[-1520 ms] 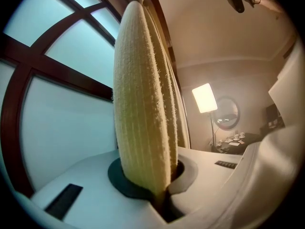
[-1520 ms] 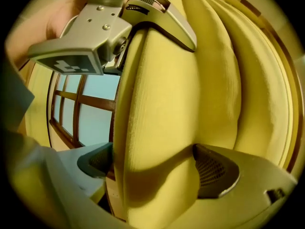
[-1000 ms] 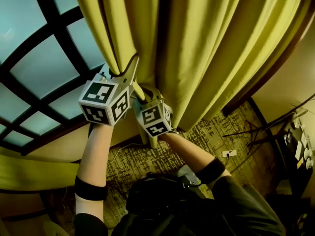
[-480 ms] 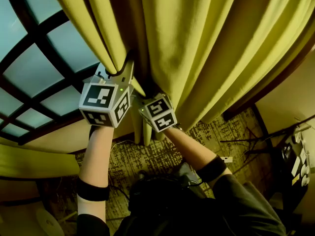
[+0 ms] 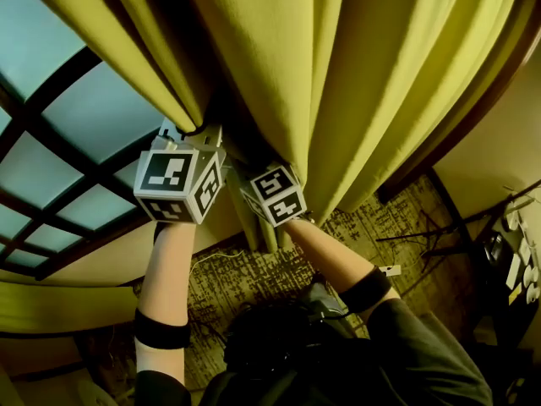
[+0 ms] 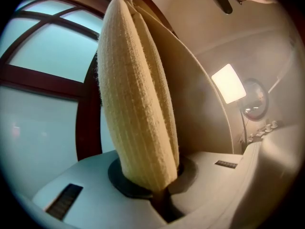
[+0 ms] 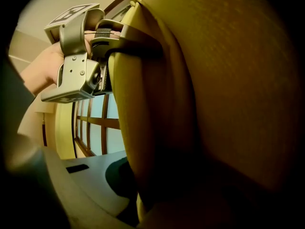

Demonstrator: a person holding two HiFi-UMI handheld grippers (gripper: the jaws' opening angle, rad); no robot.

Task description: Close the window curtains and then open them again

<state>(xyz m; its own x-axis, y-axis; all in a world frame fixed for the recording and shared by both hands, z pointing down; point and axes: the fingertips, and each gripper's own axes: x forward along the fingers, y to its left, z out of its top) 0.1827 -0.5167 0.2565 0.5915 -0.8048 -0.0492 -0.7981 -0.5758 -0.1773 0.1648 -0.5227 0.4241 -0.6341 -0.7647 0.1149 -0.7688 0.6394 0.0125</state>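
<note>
Two curtain folds at 12 o'clock are pinched for dragging. One is clamped in the left gripper, one in the right gripper, whose jaws have just been closing.

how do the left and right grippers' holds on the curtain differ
The left gripper pinches an edge fold of the curtain beside the window; the right gripper bites deeper among the folds. In the head view the left gripper sits higher than the right. The right gripper's jaws have just been closing on cloth. Both are shut on the curtain.
</note>
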